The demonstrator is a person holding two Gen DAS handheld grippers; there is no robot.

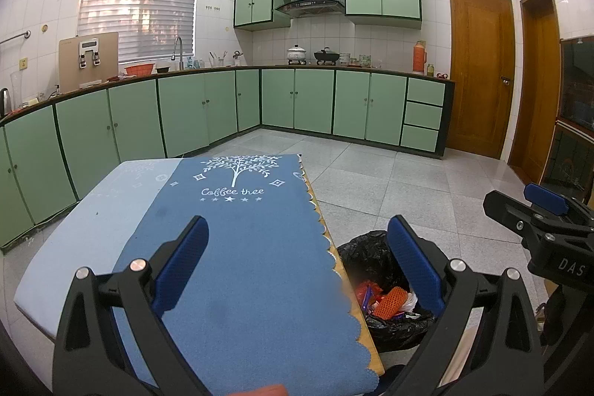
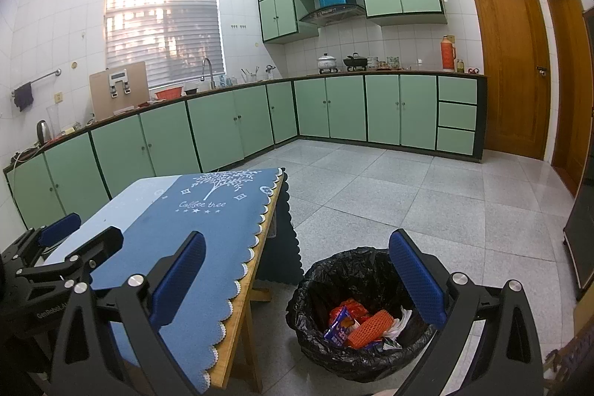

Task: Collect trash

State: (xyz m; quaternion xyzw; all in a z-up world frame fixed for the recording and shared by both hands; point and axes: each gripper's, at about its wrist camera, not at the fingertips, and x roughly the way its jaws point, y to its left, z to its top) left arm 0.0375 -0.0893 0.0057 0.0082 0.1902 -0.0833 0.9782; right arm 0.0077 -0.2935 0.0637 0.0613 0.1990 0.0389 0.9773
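A bin lined with a black bag (image 2: 334,270) stands on the floor right of the table; it also shows in the left wrist view (image 1: 362,251). Inside lie an orange foam net (image 2: 369,323), red and blue wrappers (image 2: 339,320) and white scraps. My left gripper (image 1: 297,266) is open and empty above the blue "Coffee tree" tablecloth (image 1: 237,247). My right gripper (image 2: 297,281) is open and empty, above the gap between table edge and bin. The left gripper shows at the left of the right wrist view (image 2: 59,240); the right gripper shows at the right of the left wrist view (image 1: 545,206).
The wooden table (image 2: 243,314) has a scalloped cloth hanging over its right edge. Green cabinets (image 2: 237,121) line the far walls, with a counter holding pots and a sink. A wooden door (image 2: 512,62) is at the right. Grey tiled floor (image 2: 427,203) spreads beyond the bin.
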